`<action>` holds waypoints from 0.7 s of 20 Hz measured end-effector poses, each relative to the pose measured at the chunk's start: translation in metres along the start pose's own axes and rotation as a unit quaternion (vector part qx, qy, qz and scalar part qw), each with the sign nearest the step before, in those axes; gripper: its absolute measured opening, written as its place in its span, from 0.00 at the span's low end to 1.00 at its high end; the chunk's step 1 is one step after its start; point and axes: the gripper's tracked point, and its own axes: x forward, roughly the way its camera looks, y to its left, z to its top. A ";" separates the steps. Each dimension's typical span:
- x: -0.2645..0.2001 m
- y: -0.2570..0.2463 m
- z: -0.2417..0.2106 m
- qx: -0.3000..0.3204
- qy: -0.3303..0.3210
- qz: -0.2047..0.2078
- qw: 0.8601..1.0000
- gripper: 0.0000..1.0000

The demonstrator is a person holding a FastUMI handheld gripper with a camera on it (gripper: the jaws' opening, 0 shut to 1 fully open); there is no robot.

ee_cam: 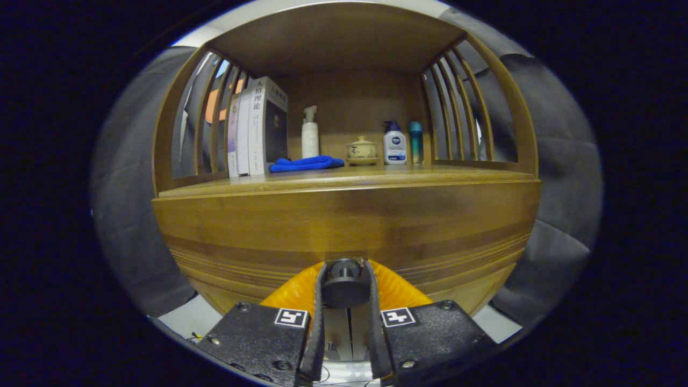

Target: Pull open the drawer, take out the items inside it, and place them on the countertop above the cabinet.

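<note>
Dark round knob (344, 284) on the wooden drawer front (346, 231) sits right between the gripper (344, 269) fingers, and both are clamped onto it. Just above is the countertop (344, 180), with upright books (257, 126) by the slatted side, a blue cloth (306, 163), a white pump bottle (310, 133), a small lidded cup (362, 150), another pump bottle (394, 143) and a teal bottle (416, 142) lined up at the back.
</note>
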 end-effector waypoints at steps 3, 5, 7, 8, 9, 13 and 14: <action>-0.007 -0.001 -0.002 -0.009 -0.001 -0.002 1.000 0.34; -0.020 -0.001 -0.005 -0.005 -0.003 -0.001 1.000 0.34; -0.030 -0.003 -0.007 -0.003 -0.004 0.000 1.000 0.34; -0.035 -0.004 -0.008 -0.002 -0.003 -0.001 1.000 0.34; -0.043 -0.004 -0.010 0.000 -0.002 -0.002 1.000 0.34; -0.072 -0.005 -0.017 0.008 -0.007 -0.003 1.000 0.34; -0.079 -0.006 -0.019 0.008 -0.009 -0.003 1.000 0.34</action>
